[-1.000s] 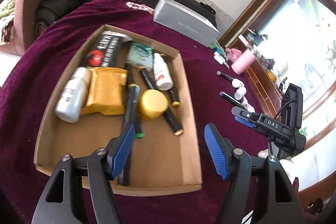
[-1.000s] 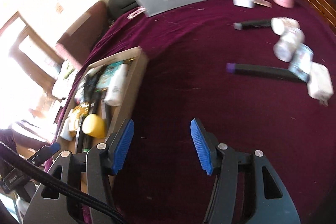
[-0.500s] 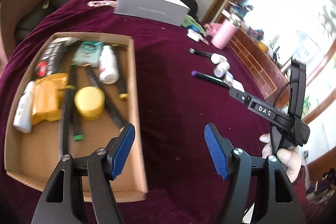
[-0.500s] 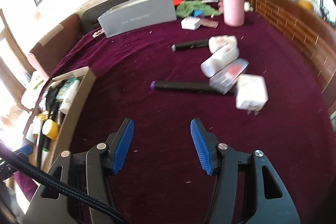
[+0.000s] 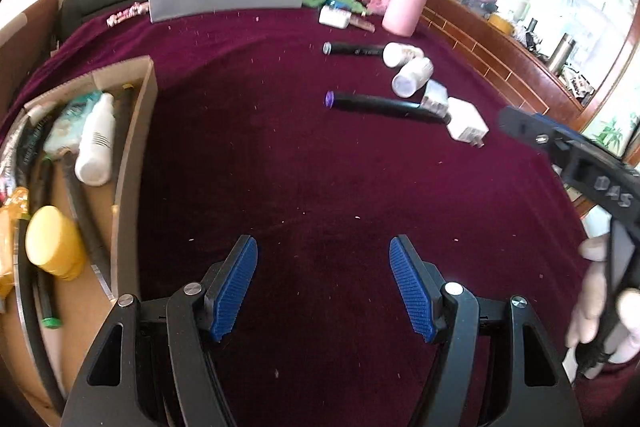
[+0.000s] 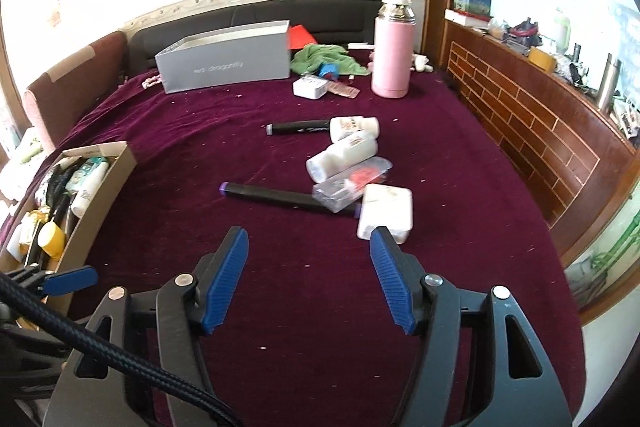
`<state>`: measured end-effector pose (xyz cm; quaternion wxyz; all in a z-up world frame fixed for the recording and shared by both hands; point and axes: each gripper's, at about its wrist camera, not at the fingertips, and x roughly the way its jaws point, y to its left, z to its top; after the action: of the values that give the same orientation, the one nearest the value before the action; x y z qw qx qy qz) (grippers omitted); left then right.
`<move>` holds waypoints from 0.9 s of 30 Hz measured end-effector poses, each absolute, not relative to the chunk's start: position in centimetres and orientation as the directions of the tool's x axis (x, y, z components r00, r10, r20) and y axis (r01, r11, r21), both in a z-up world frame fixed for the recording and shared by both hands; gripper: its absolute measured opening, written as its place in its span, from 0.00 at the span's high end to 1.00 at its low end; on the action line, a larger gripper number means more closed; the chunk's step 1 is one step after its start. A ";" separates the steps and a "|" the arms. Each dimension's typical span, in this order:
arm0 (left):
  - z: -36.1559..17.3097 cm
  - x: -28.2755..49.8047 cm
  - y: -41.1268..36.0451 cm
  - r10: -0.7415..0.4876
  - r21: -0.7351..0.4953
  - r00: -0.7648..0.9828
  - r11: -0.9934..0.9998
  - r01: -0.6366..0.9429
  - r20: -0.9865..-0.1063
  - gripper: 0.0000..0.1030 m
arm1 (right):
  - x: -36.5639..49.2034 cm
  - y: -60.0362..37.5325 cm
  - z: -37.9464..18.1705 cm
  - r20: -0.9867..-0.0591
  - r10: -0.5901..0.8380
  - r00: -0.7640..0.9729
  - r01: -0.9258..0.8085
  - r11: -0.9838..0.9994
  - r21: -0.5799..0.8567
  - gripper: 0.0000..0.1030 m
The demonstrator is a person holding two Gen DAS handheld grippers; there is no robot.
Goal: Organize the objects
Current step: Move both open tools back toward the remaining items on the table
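Note:
A cardboard box at the left holds a white bottle, a yellow jar, pens and packets. Loose on the maroon cloth ahead lie a black purple-capped marker, a second black marker, two white bottles, a clear packet and a white charger. My left gripper is open and empty over bare cloth, right of the box. My right gripper is open and empty, just short of the marker and charger.
A grey shoebox, a pink flask, a green cloth and a small white box stand at the back. A wooden ledge runs along the right. A dark sofa back lies behind.
Both grippers have swung right, away from the box, to face the loose items on the cloth. Both stayed open and empty.

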<state>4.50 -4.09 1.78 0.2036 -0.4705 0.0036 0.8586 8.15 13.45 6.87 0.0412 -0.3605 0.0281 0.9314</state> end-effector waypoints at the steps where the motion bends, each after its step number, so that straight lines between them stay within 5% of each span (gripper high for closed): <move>1: 1.5 4.3 -3.9 0.340 -0.182 -0.473 -0.919 -0.349 -0.813 0.39 | 8.3 13.7 6.9 -0.673 0.060 -0.737 -0.101 -0.995 0.022 0.39; 9: 0.5 3.8 -4.1 0.335 -0.180 -0.489 -0.924 -0.337 -0.805 0.39 | 7.8 15.1 6.6 -0.680 0.086 -0.728 -0.126 -0.992 0.009 0.39; 27: 0.1 3.8 -2.5 0.338 -0.151 -0.481 -0.910 -0.385 -0.809 0.14 | 7.9 14.3 6.6 -0.658 0.186 -0.730 -0.172 -0.981 -0.087 0.39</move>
<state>3.76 -2.52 0.12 0.2102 -0.4639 0.0254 0.8602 7.86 14.30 6.58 0.0964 -0.3546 -0.0098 0.9300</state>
